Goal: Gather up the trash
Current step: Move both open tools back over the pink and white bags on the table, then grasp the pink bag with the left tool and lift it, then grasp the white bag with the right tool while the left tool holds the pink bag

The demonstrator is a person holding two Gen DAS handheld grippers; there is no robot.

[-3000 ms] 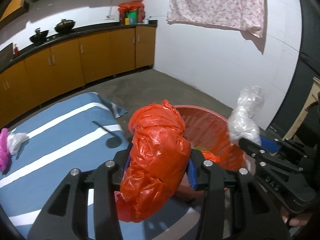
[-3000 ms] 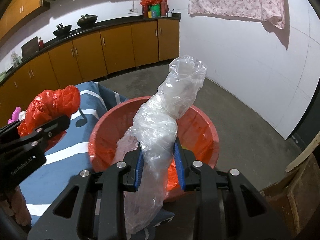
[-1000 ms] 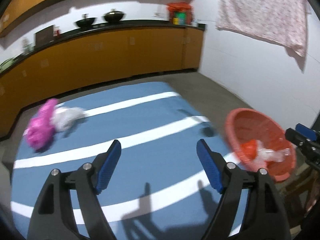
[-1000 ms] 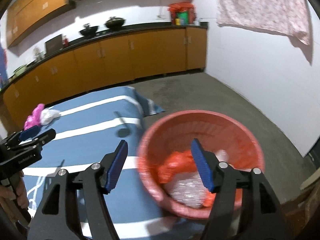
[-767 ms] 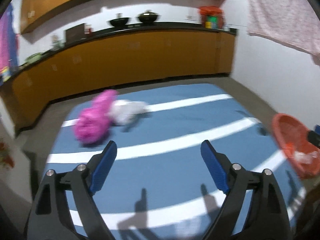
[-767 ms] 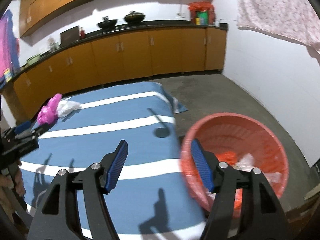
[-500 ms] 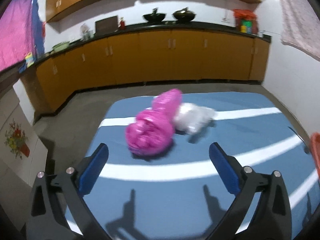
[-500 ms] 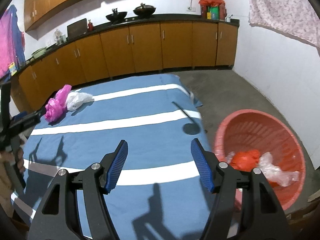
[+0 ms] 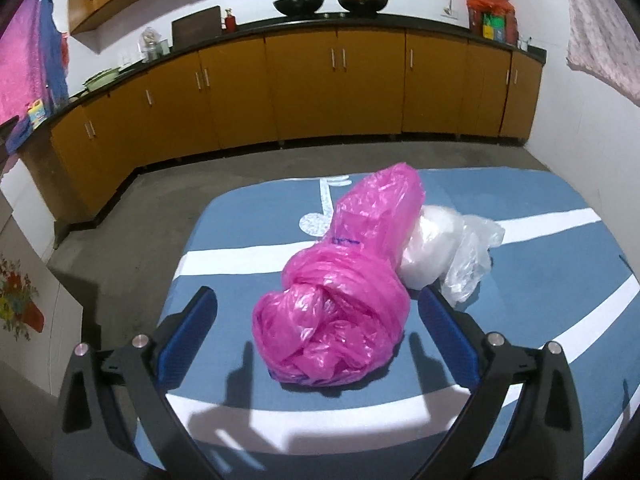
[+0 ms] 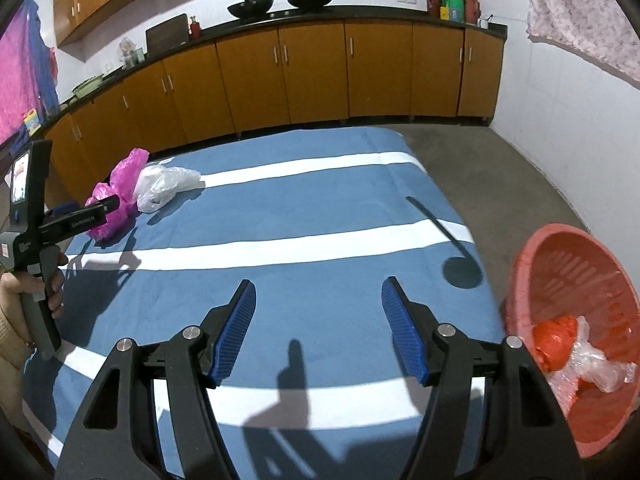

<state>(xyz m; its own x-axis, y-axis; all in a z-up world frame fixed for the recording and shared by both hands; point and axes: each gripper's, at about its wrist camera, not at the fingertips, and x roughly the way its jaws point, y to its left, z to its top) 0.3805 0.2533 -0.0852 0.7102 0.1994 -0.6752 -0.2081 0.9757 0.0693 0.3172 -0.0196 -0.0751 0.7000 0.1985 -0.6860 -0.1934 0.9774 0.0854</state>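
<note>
A crumpled pink plastic bag (image 9: 340, 292) lies on the blue striped cloth (image 9: 540, 280), with a clear plastic bag (image 9: 452, 248) against its right side. My left gripper (image 9: 318, 308) is open wide, its blue pads on either side of the pink bag's near end without touching it. The right wrist view shows the same pink bag (image 10: 116, 200) and clear bag (image 10: 164, 184) far off at the left. My right gripper (image 10: 318, 308) hangs open and empty over the cloth's middle. A red basket (image 10: 592, 280) at the right holds an orange bag (image 10: 554, 340) and a clear bag (image 10: 592, 364).
Orange cabinets (image 9: 340, 84) under a dark counter with two woks run along the far wall. Bare grey floor (image 9: 152, 208) surrounds the cloth. A patterned cloth (image 10: 580, 12) hangs on the white right wall. A hand (image 10: 36, 284) holds the left gripper's handle.
Both grippers let their bags go into the red basket, then swung left across the cloth. The left gripper opened wider and closed in on the pink bag.
</note>
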